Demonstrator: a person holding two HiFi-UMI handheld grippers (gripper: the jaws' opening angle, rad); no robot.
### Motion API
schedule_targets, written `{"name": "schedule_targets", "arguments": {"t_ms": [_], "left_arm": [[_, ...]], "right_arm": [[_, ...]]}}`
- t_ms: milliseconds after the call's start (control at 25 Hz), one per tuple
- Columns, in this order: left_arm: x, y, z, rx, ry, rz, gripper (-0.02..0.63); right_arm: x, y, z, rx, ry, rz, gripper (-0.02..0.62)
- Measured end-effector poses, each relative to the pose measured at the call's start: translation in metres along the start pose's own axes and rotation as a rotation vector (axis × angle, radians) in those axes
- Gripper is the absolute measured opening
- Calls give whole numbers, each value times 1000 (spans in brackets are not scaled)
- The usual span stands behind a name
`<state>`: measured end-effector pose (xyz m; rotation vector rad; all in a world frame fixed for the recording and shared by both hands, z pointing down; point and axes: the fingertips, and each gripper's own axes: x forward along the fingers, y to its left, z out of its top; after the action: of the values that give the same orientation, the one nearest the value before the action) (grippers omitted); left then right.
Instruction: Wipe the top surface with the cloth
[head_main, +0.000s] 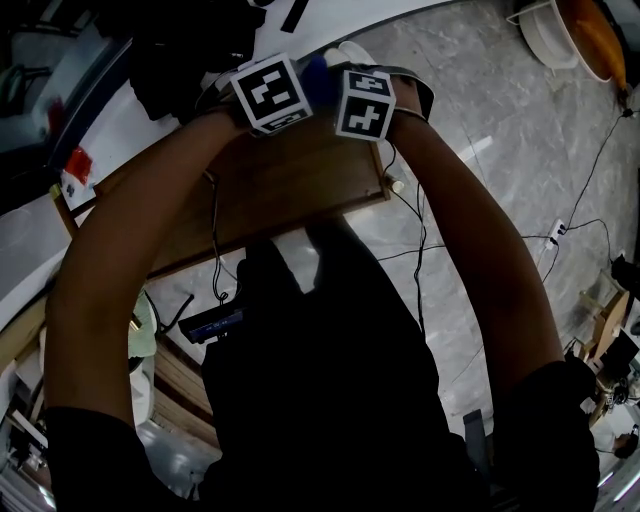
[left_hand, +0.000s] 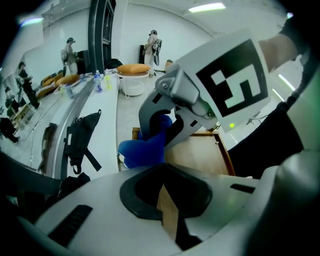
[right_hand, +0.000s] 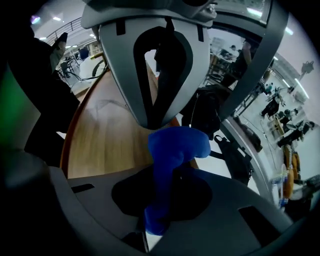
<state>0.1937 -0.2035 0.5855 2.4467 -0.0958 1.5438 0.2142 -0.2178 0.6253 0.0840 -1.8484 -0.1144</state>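
Note:
The wooden top surface lies under both grippers, which are held close together at its far edge. My right gripper is shut on a blue cloth; the cloth bunches out past the jaws, just above the wood. In the head view only a bit of the cloth shows between the two marker cubes. My left gripper faces the right gripper and the cloth. Its jaws stand together, with just a sliver of wood showing between them.
A black bag lies on the white counter beyond the wooden top. Cables run over the grey floor to the right. A white basin with an orange thing in it stands at the far right. People stand far back in the room.

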Motion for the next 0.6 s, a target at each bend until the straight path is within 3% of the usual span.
{"name": "schedule_targets", "arguments": {"t_ms": [200,360,600], "left_arm": [[1,-29,-9,75,17,-11,11],[6,-60,-11,80,-19,-53,11],[17,-109,-21,127,9,-122,11]], "right_arm": [[-6,48,-7,-43,-13,84,66],[-10,102,-16,-82,-8,196,66],[-19,158,-27,-80,7,355,66]]}}
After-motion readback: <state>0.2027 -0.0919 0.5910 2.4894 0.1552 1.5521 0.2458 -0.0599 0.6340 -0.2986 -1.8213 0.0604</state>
